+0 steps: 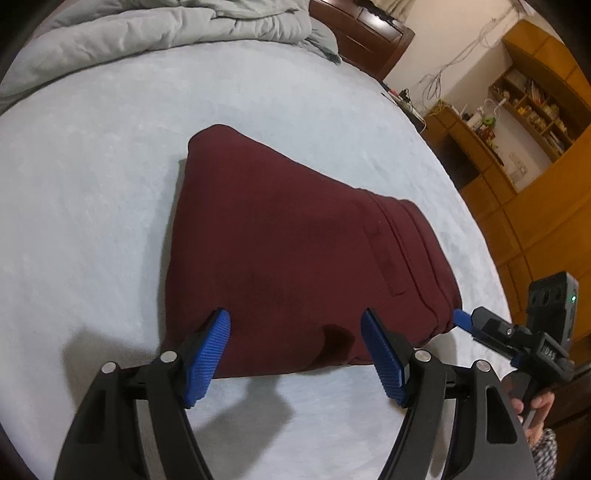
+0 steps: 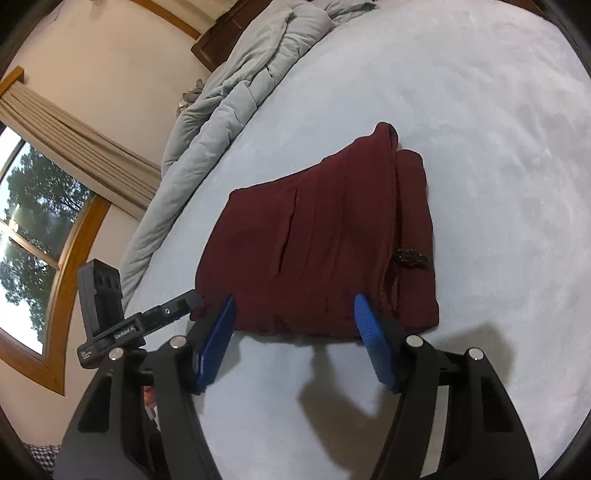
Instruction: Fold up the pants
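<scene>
The maroon pants (image 1: pixel 295 243) lie folded into a compact stack on the pale blue bed sheet (image 1: pixel 92 203). They also show in the right wrist view (image 2: pixel 325 240), with a dark drawstring (image 2: pixel 410 258) poking out at the right side. My left gripper (image 1: pixel 295 325) is open and empty, its blue pads just above the near edge of the stack. My right gripper (image 2: pixel 293 306) is open and empty at the stack's near edge. The right gripper also shows in the left wrist view (image 1: pixel 461 319) by the stack's right corner.
A rumpled grey duvet (image 1: pixel 155 33) lies at the far end of the bed. Wooden shelves and cabinets (image 1: pixel 535 147) stand to the right of the bed. A curtained window (image 2: pixel 33 206) is on the left wall.
</scene>
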### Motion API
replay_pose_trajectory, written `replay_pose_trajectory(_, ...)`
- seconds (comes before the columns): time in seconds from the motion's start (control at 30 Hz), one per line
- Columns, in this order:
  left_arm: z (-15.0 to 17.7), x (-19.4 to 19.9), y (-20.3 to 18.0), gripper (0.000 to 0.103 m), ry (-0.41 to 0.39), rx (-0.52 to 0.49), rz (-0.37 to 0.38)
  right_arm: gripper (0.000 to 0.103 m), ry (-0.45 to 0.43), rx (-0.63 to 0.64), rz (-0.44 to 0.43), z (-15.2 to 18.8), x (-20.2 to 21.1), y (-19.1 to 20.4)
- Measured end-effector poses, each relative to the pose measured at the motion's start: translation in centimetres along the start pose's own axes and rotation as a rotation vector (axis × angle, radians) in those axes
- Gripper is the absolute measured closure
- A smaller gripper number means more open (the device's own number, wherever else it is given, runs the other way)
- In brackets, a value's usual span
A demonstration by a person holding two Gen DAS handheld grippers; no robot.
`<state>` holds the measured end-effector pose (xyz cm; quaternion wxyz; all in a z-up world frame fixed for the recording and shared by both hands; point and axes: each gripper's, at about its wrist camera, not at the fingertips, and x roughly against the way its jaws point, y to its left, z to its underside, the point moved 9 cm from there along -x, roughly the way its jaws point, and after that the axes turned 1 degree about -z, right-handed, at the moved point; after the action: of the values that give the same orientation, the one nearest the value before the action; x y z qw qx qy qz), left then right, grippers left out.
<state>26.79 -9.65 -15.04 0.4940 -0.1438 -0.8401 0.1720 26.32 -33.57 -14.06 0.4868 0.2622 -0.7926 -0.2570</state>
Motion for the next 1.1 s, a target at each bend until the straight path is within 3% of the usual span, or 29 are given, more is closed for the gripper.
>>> replay_pose_trajectory(0.13,-0.1,0.8,-0.2,0.029,-0.016,0.003,-0.018,0.035,-0.011,-0.001,0.006,-0.2,0.7,0.9)
replay_pose_trajectory(0.27,-0.3,4.0,-1.6,0.003,-0.083,-0.040,-0.074,0.019,-0.070,0.067,0.054,-0.2,4.1,3.8)
replay_pose_trajectory(0.33,0.1,5.5,-2.0,0.004,-0.092,-0.071,-0.135,0.011,-0.096,0.098,0.116,0.2,5.8,4.8)
replay_pose_trajectory(0.47,1.8,7.6,-2.2,0.004,-0.062,-0.080,-0.231,0.005,-0.121,0.169,0.310,2.0,8.4,6.0)
replay_pose_trajectory(0.67,4.1,9.5,-1.8,0.004,-0.045,-0.040,-0.279,0.003,-0.110,0.200,0.463,5.2,9.6,6.4)
replay_pose_trajectory(0.73,4.8,10.3,-1.9,0.004,-0.050,-0.042,-0.286,0.003,-0.091,0.177,0.492,6.0,9.5,6.1)
replay_pose_trajectory(0.87,5.4,11.5,-2.2,0.004,-0.056,-0.054,-0.298,0.003,-0.081,0.122,0.468,6.8,9.7,5.9)
replay_pose_trajectory(1.1,5.6,12.6,-2.7,0.004,-0.068,-0.072,-0.309,0.003,-0.088,0.121,0.547,6.5,9.9,5.6)
